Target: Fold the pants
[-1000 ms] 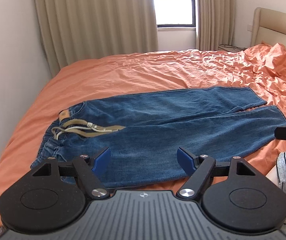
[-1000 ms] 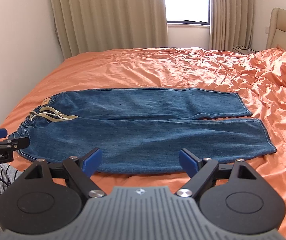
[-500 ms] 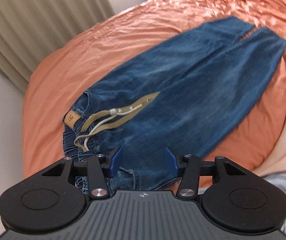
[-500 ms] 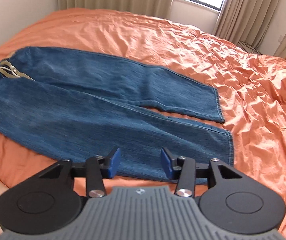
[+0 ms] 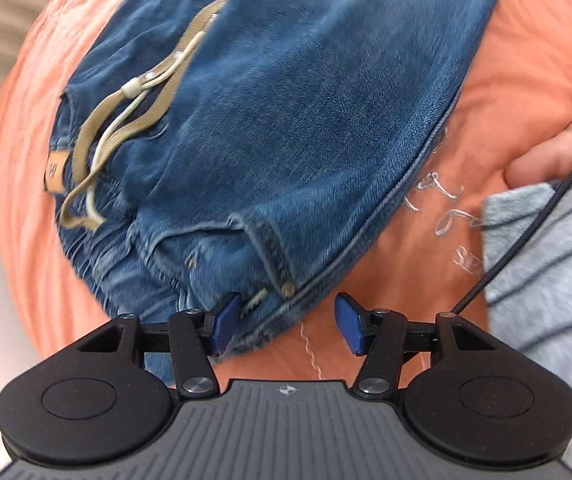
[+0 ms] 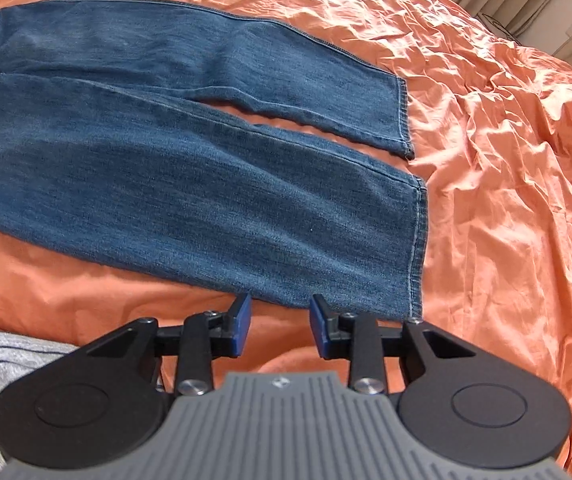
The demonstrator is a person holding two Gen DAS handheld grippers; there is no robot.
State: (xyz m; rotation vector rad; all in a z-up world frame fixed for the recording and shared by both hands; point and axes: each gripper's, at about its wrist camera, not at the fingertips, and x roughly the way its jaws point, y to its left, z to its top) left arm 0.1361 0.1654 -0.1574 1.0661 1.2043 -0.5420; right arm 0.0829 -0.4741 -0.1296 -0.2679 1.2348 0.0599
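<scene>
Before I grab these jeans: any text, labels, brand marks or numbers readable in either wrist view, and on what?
Nothing fully legible.
Tan patch at the jeans waistband: small mark, too blurred to read.
White embroidered lettering on the orange sheet: stitched characters, distorted, unreadable.
Small emblem on each gripper body: a symbol, no words.
Right wrist view: no other text.

Blue denim pants (image 6: 190, 184), twill weave visibly coarse, faded paler along the stitched seams and gathered waistband (image 5: 126, 256). Flat tan woven drawstring (image 5: 134, 104) with a thinner cream cord, matt. Small tan patch (image 5: 54, 170) at the waist, possibly leather, too blurred to be sure. Dull metal rivet (image 5: 287, 289) at the pocket corner. Orange bedsheet (image 6: 485, 128), thin crumpled cloth with a faint sheen on the creases. Matt black plastic on the left gripper (image 5: 287, 323) and right gripper (image 6: 280, 326), blue smooth pads (image 6: 242, 326), ribbed grey housing, shiny metal screws.
</scene>
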